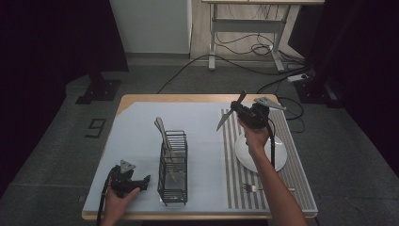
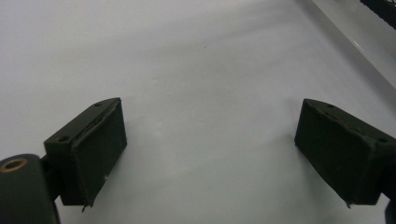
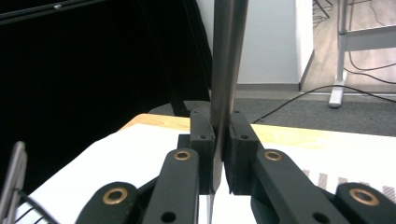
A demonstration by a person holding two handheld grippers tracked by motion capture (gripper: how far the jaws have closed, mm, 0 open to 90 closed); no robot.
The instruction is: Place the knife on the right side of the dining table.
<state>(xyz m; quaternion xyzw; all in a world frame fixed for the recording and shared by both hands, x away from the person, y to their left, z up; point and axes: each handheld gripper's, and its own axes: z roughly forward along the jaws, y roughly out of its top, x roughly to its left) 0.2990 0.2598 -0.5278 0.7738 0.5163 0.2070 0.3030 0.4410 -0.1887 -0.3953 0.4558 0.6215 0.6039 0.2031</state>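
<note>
Knife (image 1: 226, 118) sits clamped in my right gripper (image 1: 241, 109) above the surface, well off the wire caddy (image 1: 172, 167). It could pivot or slip and miss the slots. My left gripper (image 1: 141, 181) rests with jaws apart, empty.

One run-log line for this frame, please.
right gripper: shut on knife, held above table | left gripper: open, nothing between jaws | wire caddy: holds cutlery | plate, fork: on striped mat
</note>
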